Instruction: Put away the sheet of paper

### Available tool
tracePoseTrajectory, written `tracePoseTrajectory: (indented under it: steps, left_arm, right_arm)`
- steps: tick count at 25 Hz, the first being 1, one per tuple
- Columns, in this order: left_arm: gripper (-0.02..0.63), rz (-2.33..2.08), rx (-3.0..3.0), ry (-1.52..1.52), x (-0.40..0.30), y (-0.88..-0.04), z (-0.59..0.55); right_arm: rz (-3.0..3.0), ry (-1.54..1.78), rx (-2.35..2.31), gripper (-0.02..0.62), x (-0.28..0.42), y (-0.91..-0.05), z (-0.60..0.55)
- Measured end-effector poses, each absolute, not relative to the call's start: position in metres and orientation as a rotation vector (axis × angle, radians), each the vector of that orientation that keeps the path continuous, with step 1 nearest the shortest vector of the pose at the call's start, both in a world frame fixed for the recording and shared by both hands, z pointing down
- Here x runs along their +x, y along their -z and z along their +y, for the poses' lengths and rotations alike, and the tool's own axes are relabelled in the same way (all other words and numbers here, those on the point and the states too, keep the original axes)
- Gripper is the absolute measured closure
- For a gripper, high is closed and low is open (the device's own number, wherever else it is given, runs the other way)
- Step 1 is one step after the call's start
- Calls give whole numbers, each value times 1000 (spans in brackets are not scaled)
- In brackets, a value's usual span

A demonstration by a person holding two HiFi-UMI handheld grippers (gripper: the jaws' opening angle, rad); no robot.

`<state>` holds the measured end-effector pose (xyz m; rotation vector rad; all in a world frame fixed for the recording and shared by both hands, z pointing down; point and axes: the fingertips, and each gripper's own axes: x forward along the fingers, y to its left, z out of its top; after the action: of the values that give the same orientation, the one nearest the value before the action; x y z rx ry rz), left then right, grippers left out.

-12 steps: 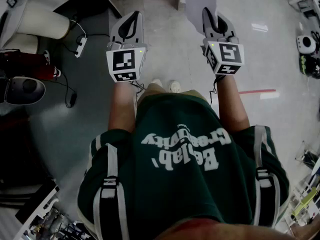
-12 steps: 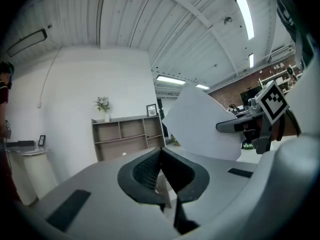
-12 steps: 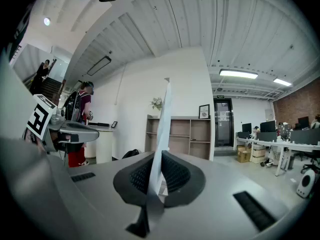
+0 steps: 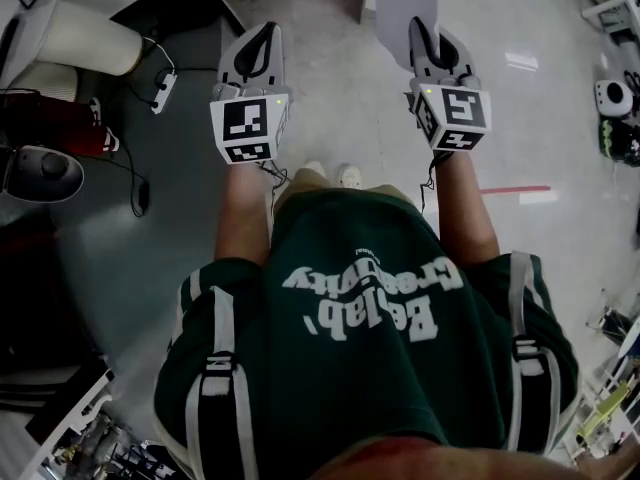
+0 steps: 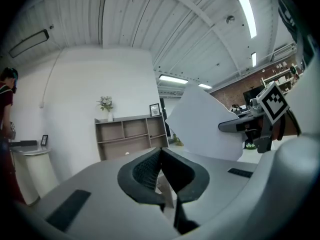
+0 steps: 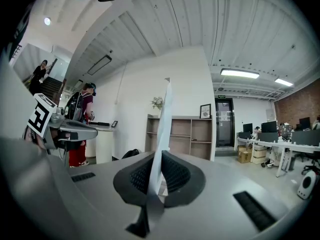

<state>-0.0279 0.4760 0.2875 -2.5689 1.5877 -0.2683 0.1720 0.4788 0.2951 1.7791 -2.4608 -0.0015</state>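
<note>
The white sheet of paper stands upright in front of me, with my right gripper shut on its lower edge. In the right gripper view the sheet runs edge-on between the two black pads of the right gripper. My left gripper is held level beside it, a hand's width to the left, shut with nothing between its fingers. In the left gripper view its own jaws meet at the tip, and the sheet and the right gripper show to the right.
A person's legs and white shoes stand on the grey floor below. An open shelf unit stands against the far white wall. A person in dark red is by a white counter. Desks with monitors lie to the right. A power strip lies on the floor.
Both grippers keep their places and the paper stays in the right one. Only the head view has shifted slightly.
</note>
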Motion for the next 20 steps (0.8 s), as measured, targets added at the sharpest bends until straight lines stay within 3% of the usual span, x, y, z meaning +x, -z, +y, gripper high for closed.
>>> tracePoseTrajectory:
  steps: [20]
  left_arm:
    - [588, 1607, -2537, 276, -31, -278, 469]
  right_arm:
    - [-2548, -50, 1761, 561, 170, -288, 467]
